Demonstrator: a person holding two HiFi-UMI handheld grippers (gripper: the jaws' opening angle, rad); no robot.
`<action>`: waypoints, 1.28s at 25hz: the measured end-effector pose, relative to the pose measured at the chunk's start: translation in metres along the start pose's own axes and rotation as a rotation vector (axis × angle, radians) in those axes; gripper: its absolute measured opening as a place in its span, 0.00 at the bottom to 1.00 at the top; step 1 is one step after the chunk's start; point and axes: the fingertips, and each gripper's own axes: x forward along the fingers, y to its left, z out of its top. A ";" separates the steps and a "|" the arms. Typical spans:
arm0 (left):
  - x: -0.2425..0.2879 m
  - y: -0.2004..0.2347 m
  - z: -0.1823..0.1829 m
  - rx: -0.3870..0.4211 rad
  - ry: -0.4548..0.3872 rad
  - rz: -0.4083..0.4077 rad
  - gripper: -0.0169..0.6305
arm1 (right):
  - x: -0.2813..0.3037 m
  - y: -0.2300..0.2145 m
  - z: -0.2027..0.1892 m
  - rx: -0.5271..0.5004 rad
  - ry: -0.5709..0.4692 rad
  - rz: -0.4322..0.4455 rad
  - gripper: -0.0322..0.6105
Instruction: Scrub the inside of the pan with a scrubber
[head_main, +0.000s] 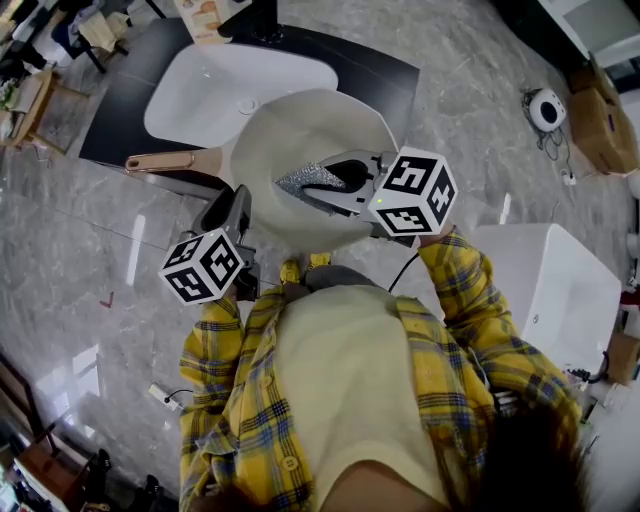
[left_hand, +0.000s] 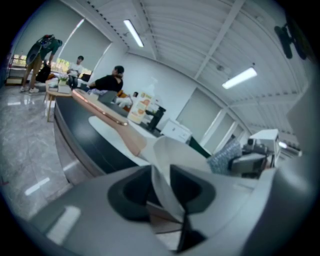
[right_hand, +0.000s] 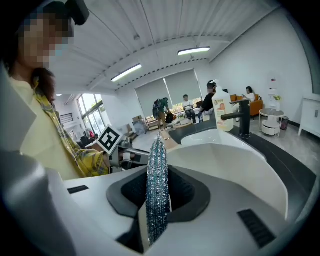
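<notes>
Pan (head_main: 330, 125) hangs above marble floor (head_main: 80, 260) beside a black counter (head_main: 120, 125) with white sink (head_main: 220, 85).

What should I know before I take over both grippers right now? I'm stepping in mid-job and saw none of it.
Left gripper: shut on the rim of the pan, held up in front of the sink.
Right gripper: shut on the scrubber, over the pan's inside; contact unclear.
Done: both things in hand; how much is scrubbed cannot be told.
Left: scrub the inside.
</notes>
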 end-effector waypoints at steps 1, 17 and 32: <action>-0.003 0.001 0.001 0.008 -0.005 0.007 0.19 | -0.003 -0.003 0.003 0.019 -0.031 -0.012 0.18; -0.036 -0.018 0.042 0.061 -0.132 -0.008 0.17 | -0.038 -0.039 0.015 0.342 -0.360 -0.176 0.18; -0.031 -0.023 0.038 0.037 -0.119 -0.036 0.13 | -0.040 -0.049 0.002 0.415 -0.363 -0.251 0.18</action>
